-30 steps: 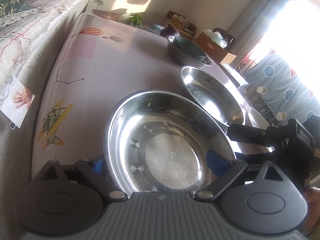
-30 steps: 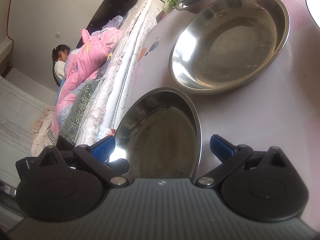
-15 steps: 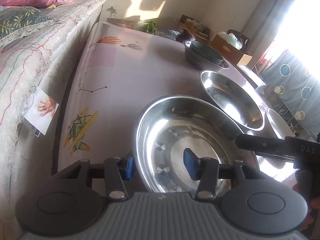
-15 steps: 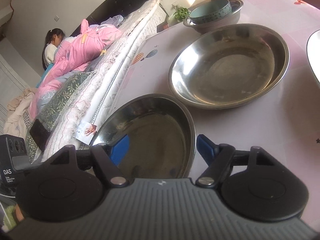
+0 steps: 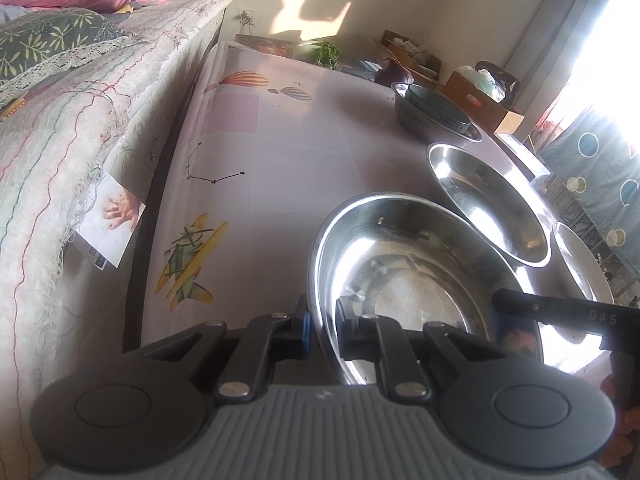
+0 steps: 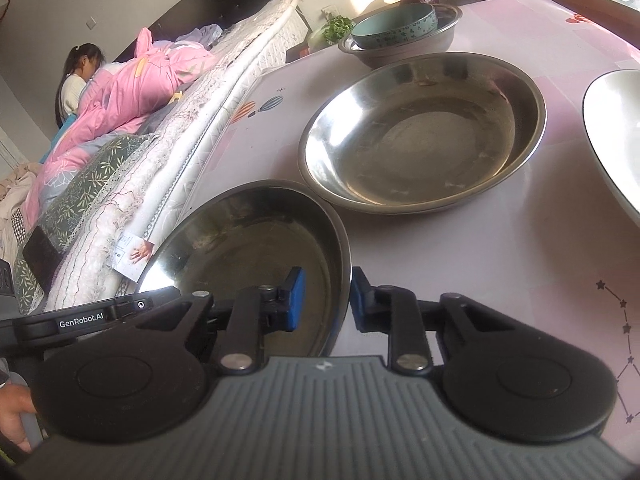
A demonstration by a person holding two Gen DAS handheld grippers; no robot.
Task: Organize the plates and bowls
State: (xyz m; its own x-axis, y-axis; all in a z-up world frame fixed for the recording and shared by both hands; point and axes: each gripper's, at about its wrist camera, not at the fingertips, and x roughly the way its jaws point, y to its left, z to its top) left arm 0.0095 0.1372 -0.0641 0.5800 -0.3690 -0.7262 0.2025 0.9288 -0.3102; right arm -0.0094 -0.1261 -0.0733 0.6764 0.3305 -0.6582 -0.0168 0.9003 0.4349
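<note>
**Steel bowl gripped by both grippers at the near counter edge**

Steel bowl [image 5: 420, 280], the nearest dish on the counter [image 5: 280, 152], fills the lower centre of the left wrist view and the lower left of the right wrist view. Beside the counter, the bed [image 6: 120, 184] runs along the left of both frames, its quilted cover hanging to the counter's edge, with a pink blanket [image 6: 136, 88] heaped at the upper left and a person sitting behind it.

Beyond the gripped bowl a second steel bowl [image 6: 420, 132] rests apart from it, and further back a teal bowl [image 6: 394, 26] sits inside a dark metal basin [image 6: 404, 50]. A white plate [image 6: 616, 128] is cut off by the right edge of the right wrist view.

Left gripper [image 5: 322, 326] has just closed, its fingers clenched on the bowl's left rim, one inside the wall and one outside. Right gripper [image 6: 326, 300] straddles the opposite rim; its jaws have just been closing too, with the rim between them, and the outer pad touches it while the inner pad appears slightly clear.
</note>
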